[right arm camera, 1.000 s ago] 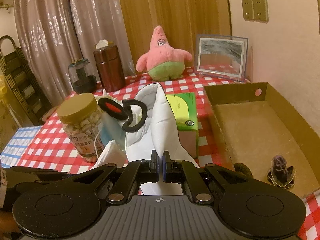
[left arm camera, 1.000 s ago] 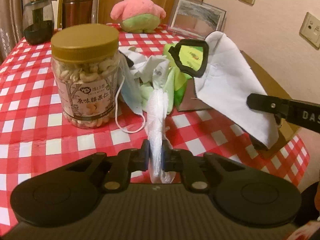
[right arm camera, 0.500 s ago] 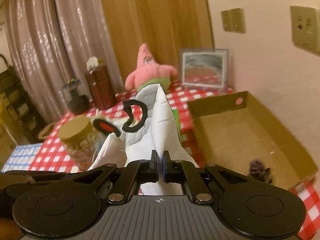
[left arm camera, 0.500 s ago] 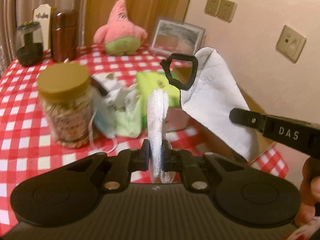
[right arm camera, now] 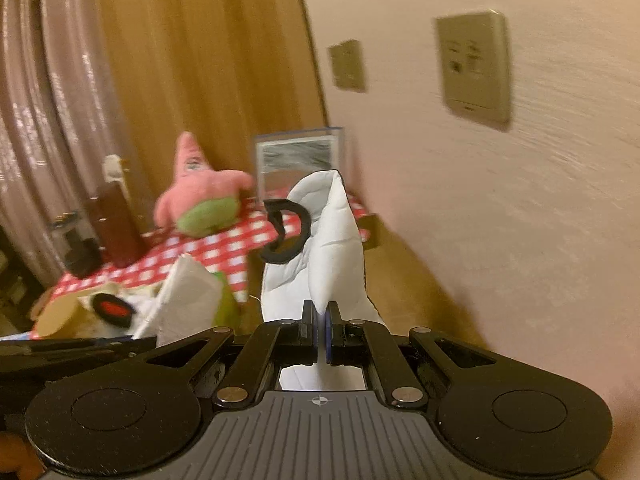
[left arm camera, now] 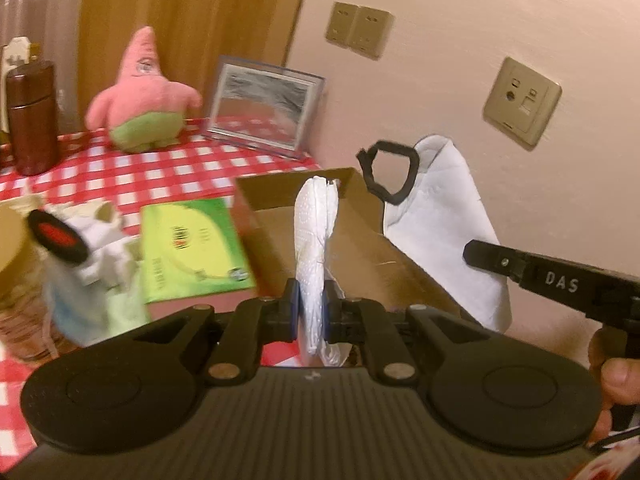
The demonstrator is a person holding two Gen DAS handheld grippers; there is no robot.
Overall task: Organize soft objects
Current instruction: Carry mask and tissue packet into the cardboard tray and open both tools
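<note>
My left gripper (left arm camera: pixel 311 312) is shut on a folded white dotted tissue (left arm camera: pixel 314 240) and holds it upright in front of the open cardboard box (left arm camera: pixel 360 264). My right gripper (right arm camera: pixel 321 330) is shut on a white padded mitt (right arm camera: pixel 324 256) with a black hanging loop (right arm camera: pixel 286 232), held in the air over the box (right arm camera: pixel 404 280). The mitt (left arm camera: pixel 444 224) and the right gripper's finger (left arm camera: pixel 500 258) also show at the right of the left wrist view. The left-held tissue shows in the right wrist view (right arm camera: pixel 184 304).
A pink star plush (left arm camera: pixel 140 96), a picture frame (left arm camera: pixel 264 108) and a brown canister (left arm camera: pixel 30 116) stand at the back of the red checked table (left arm camera: pixel 160 172). A green tissue pack (left arm camera: pixel 192 248), crumpled cloths (left arm camera: pixel 100 256) and a black-red item (left arm camera: pixel 56 236) lie left of the box. The wall is close on the right.
Both grippers have risen and swung right toward the box and wall, each still holding its item. The nut jar has slid out to the left edge of view.
</note>
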